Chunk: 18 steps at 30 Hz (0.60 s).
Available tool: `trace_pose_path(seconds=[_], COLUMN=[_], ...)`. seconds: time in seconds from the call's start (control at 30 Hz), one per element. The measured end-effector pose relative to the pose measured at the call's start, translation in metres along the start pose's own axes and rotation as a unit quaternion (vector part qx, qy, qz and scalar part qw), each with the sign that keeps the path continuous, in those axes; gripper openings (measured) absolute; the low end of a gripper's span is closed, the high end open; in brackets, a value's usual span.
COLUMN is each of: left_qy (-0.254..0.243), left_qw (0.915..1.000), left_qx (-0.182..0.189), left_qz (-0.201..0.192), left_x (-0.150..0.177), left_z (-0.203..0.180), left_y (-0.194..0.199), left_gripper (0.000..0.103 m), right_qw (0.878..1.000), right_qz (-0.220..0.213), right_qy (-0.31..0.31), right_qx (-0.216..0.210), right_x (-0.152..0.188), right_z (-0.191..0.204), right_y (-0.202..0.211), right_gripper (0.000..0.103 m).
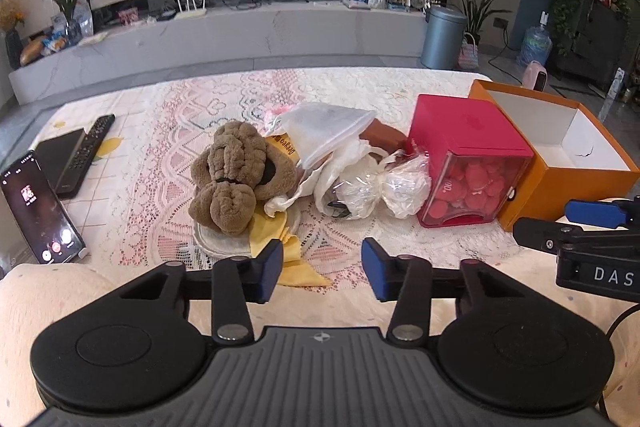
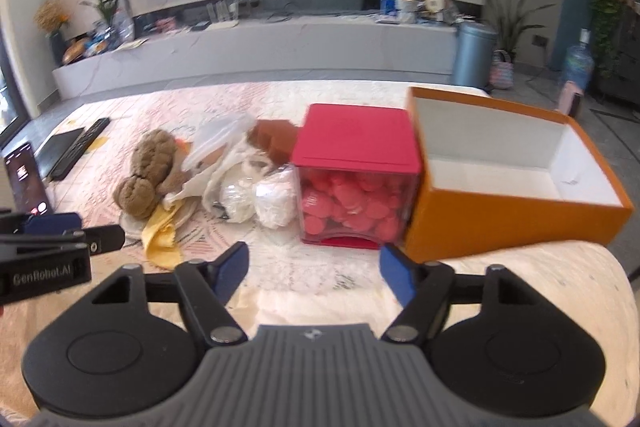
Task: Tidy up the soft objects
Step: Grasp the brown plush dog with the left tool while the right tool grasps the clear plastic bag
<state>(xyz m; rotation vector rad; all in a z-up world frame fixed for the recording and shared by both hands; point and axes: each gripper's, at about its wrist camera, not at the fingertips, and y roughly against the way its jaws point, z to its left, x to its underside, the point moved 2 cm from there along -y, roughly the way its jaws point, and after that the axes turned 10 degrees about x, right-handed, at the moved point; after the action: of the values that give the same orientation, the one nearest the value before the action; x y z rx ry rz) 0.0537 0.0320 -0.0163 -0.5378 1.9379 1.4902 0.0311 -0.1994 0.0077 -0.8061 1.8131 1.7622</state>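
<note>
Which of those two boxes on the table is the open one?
The orange box on the right: it has no lid and shows a white, nearly empty inside. The red box beside it has a solid top.

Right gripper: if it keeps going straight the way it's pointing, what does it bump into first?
Probably the red box of pink pieces, straight ahead of the open right gripper. Only bare lace tablecloth lies between them, though depth is hard to judge.
</note>
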Motion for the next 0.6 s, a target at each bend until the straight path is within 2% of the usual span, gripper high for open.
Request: trace_pose_path(seconds=[0.07,0.13,0.23,0.3,0.4,0.53,0.6], left_qy=[0.001,-0.011,-0.018,-0.02,-0.015,-0.024,-0.022], left_qw=[1.0,0.9998,0.9994,0.999,0.9985,0.9967,0.9965], left_qx=[0.004,-0.006,-0.019,-0.028,-0.025,-0.036,-0.032], left_qz=[0.007,0.013,0.023,0.03,0.047,0.068,0.074], left_x=[-0.008,-0.016,-0.029,-0.037,-0.049,-0.059,-0.062], left_z=[0.011,0.019,0.032,0.041,0.058,0.076,0.084], left_y=[-0.005,-0.012,-0.024,-0.033,-0.051,-0.076,-0.089], left_gripper=[0.043,0.043,0.045,0.056,0.062,0.069,0.076], right_qw=[1.0,0.999,0.997,0.995,0.989,0.974,0.964], right_qz=[0.002,0.004,0.011,0.013,0.012,-0.001,-0.003], right_qy=[0.016,0.034,0.062,0.083,0.132,0.218,0.259], right_qx=[-0.014,-0.027,-0.044,-0.056,-0.068,-0.062,-0.061], right_x=[-0.009,-0.018,-0.032,-0.041,-0.052,-0.061,-0.063], right_z=[0.006,0.014,0.029,0.041,0.061,0.087,0.098], right_y=[-0.006,-0.015,-0.033,-0.046,-0.066,-0.093,-0.108], right_gripper=[0.065,0.06,0.06,0.059,0.059,0.06,0.06])
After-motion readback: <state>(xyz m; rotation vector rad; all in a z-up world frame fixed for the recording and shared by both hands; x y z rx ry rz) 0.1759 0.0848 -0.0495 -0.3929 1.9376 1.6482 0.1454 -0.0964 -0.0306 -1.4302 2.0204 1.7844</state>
